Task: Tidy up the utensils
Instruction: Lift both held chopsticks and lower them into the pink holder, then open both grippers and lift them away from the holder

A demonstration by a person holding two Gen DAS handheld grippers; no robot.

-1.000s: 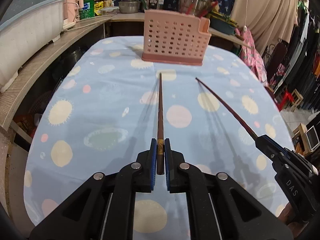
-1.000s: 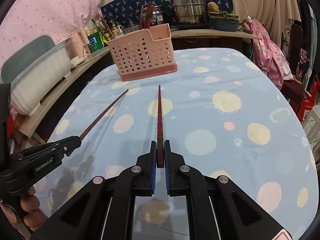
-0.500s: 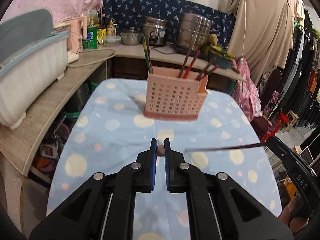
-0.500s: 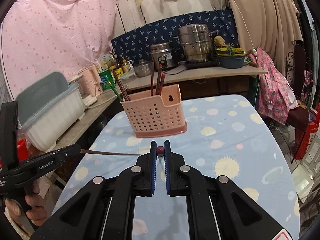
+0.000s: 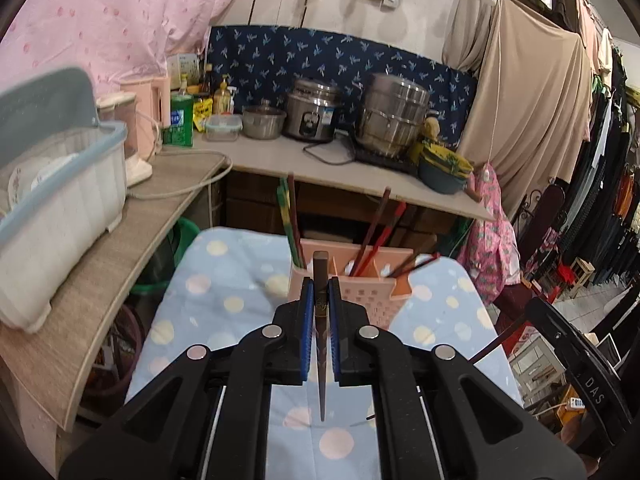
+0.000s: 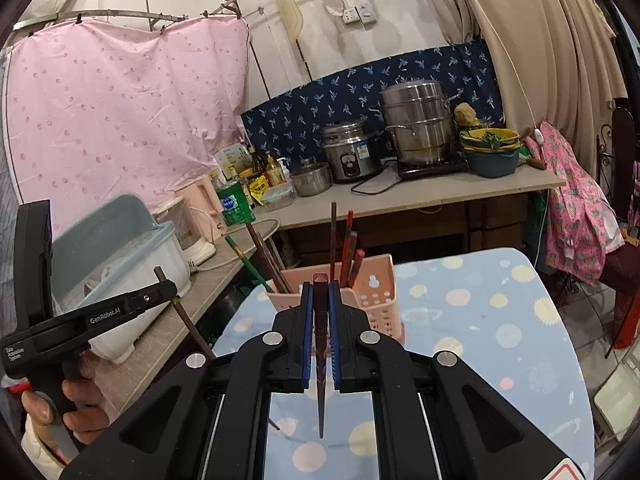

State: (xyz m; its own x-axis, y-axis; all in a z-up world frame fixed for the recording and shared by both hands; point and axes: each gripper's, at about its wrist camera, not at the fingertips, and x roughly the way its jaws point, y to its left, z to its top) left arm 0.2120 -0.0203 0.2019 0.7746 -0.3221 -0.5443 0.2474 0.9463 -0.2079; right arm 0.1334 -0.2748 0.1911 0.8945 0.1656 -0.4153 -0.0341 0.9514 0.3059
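My left gripper [image 5: 319, 304] is shut on a dark brown chopstick [image 5: 320, 344], held upright with its tip pointing down at the table. My right gripper [image 6: 320, 308] is shut on a dark red chopstick [image 6: 320, 360], also upright, tip down. A pink perforated utensil holder [image 5: 360, 296] stands on the table just beyond both grippers and holds several chopsticks; it also shows in the right wrist view [image 6: 376, 300]. The left gripper with its chopstick shows at the left of the right wrist view [image 6: 168, 284].
The table has a light blue spotted cloth [image 5: 224, 304]. A wooden counter [image 5: 100, 272] runs along the left with a white dish rack [image 5: 56, 200]. Pots [image 5: 392, 120] and bottles stand on the back counter. Clothes hang at the right.
Both grippers have lifted their chopsticks off the table and tilted them from lying flat to upright, tips down. The holder now appears closer, just past the fingertips.
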